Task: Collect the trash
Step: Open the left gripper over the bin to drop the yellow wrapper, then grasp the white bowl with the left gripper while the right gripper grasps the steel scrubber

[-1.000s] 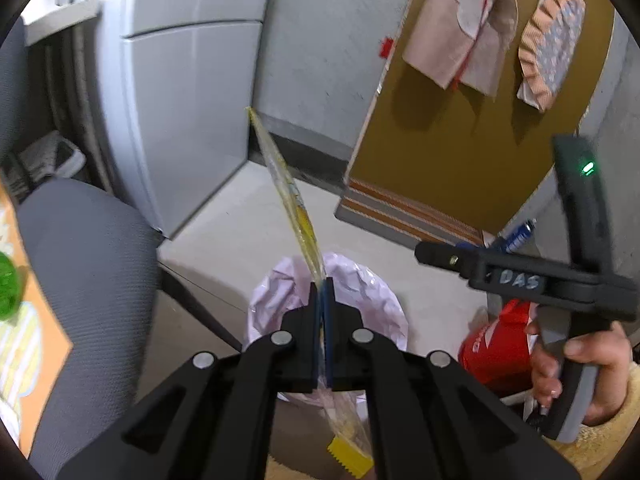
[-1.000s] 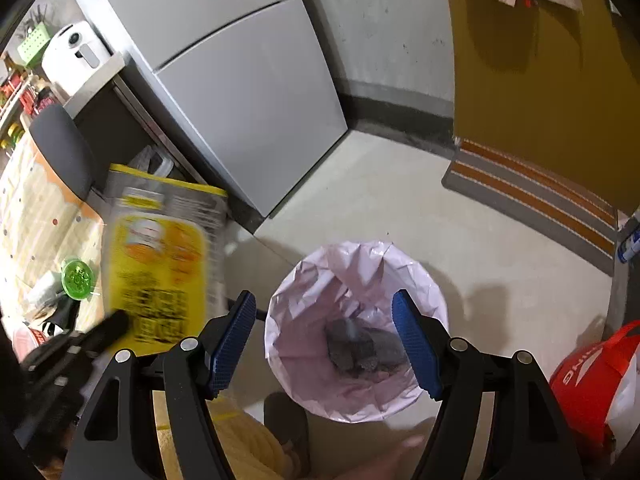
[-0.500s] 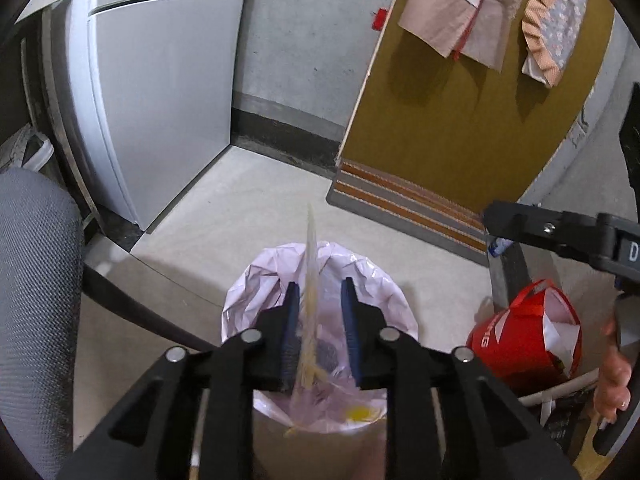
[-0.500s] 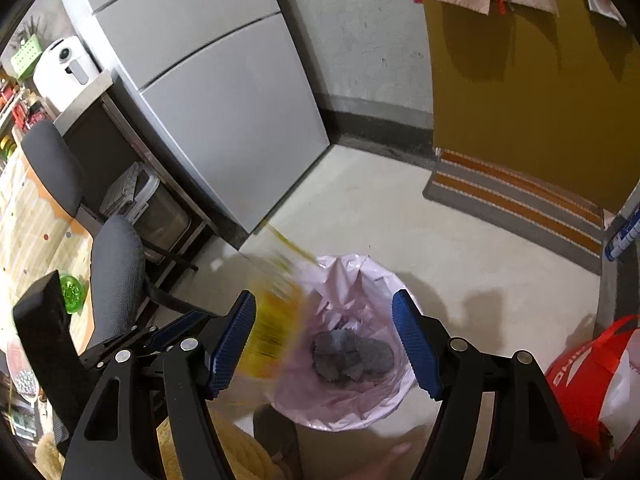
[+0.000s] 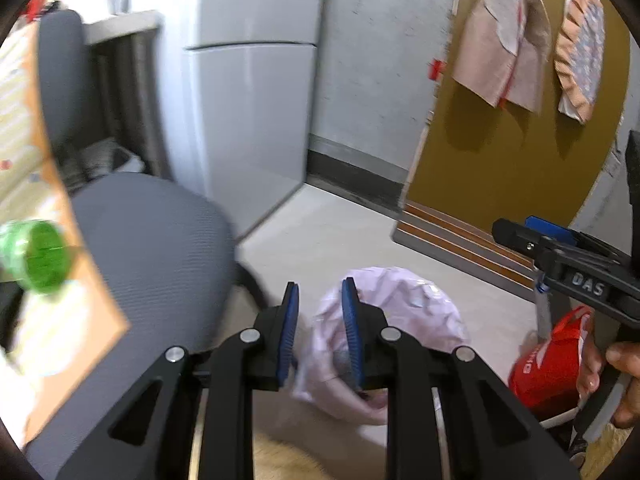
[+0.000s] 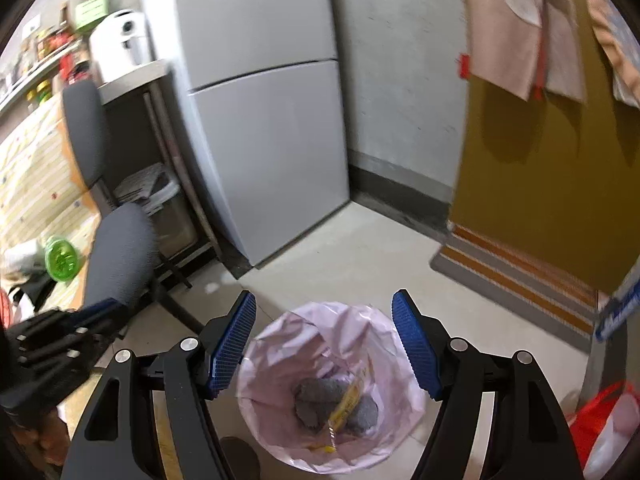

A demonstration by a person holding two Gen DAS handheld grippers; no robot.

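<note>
Down in the pink-lined trash bin (image 6: 332, 392), the yellow wrapper (image 6: 347, 406) is now lying on the grey wad (image 6: 320, 398); a second ago it was being pinched upright in the left tool (image 5: 319, 332). That tool's jaws have just been opened a little, nothing is being held between the blue pads now, and it is being swung away from above the bin toward the grey chair (image 5: 144, 240). By this reading one piece of trash is being counted as collected, and the left tool is being freed for the next piece. The right tool (image 6: 324, 344) is being kept wide open and empty above the bin.

Much is being blurred by motion in the left wrist view: the green-capped object (image 5: 38, 256) on the tabletop (image 5: 24, 128) is not being resolved, so it cannot be told whether it is trash. The bin's floor is partly being hidden by the left tool's fingers there, and the red bag (image 5: 552, 360) is being cut off behind the person's hand (image 5: 616, 380).
</note>
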